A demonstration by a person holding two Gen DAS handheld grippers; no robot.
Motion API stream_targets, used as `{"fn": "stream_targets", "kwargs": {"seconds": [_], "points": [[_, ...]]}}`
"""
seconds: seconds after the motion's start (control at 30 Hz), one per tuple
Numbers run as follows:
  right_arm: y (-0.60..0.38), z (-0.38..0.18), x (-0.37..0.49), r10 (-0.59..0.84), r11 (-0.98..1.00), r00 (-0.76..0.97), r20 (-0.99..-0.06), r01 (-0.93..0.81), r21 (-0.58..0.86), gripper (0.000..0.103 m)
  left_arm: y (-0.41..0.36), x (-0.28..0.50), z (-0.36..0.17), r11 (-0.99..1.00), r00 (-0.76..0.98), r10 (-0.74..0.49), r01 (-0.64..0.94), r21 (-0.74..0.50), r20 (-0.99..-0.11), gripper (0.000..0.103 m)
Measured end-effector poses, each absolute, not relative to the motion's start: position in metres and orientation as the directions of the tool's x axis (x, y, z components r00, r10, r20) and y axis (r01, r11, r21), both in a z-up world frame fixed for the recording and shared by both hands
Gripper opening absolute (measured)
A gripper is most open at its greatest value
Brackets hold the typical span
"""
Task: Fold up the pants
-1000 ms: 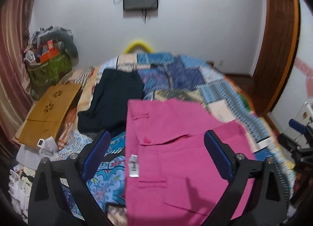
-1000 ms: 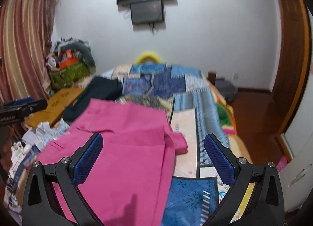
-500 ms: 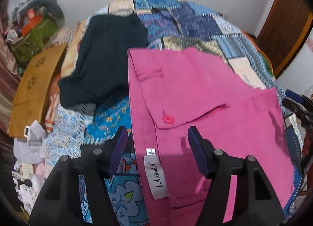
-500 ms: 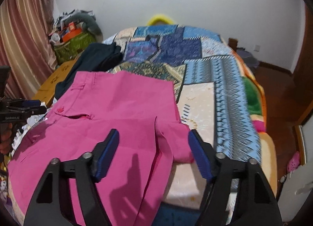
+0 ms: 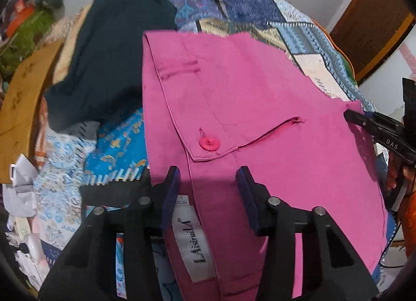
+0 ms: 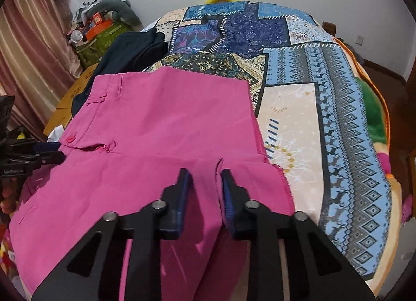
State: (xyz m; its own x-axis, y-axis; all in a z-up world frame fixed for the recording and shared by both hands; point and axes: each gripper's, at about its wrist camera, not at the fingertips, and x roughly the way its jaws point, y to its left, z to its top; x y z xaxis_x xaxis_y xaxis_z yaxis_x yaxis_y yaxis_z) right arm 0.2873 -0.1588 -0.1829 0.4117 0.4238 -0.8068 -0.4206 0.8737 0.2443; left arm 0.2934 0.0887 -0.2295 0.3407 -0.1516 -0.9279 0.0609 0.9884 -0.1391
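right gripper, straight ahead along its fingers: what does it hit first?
Probably the pink pants: the right gripper already straddles a raised fold of that cloth, jaws still apart. The patchwork bedspread lies beyond. Depth is unclear.

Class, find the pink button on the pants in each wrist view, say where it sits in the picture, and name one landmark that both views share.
Left wrist view: the pink button sits at centre, just above the left tongs.
Right wrist view: the same button lies at the left edge of the pink pants, mid-height.
Shared landmark: the dark navy garment beside the waistband.
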Motion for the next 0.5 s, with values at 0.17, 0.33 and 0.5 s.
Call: {"fn": "stream_targets", "kwargs": {"seconds": [0.17, 0.33, 0.5], "points": [[-0.157, -0.184, 0.287, 0.416, 0.873, 0.427, -0.803, -0.435, 0.22, 0.006, 0.09, 0.297, -0.233, 0.991, 0.342, -0.132, 0.056, -0.12, -0.93, 0.032], [-0.15, -0.184, 0.281, 0.354, 0.884, 0.479, -0.803, -0.451, 0.121, 0.005, 0.082, 0.293, -0.238, 0.998, 0.359, -0.032, 0.068, -0.008, -0.933, 0.029], [-0.151, -0.184, 0.284, 0.326, 0.894, 0.494, -0.806, -0.439, 0.092, 0.004, 0.075, 0.291, -0.24, 0.995, 0.377, 0.036, 0.075, 0.07, -0.925, 0.029]]}}
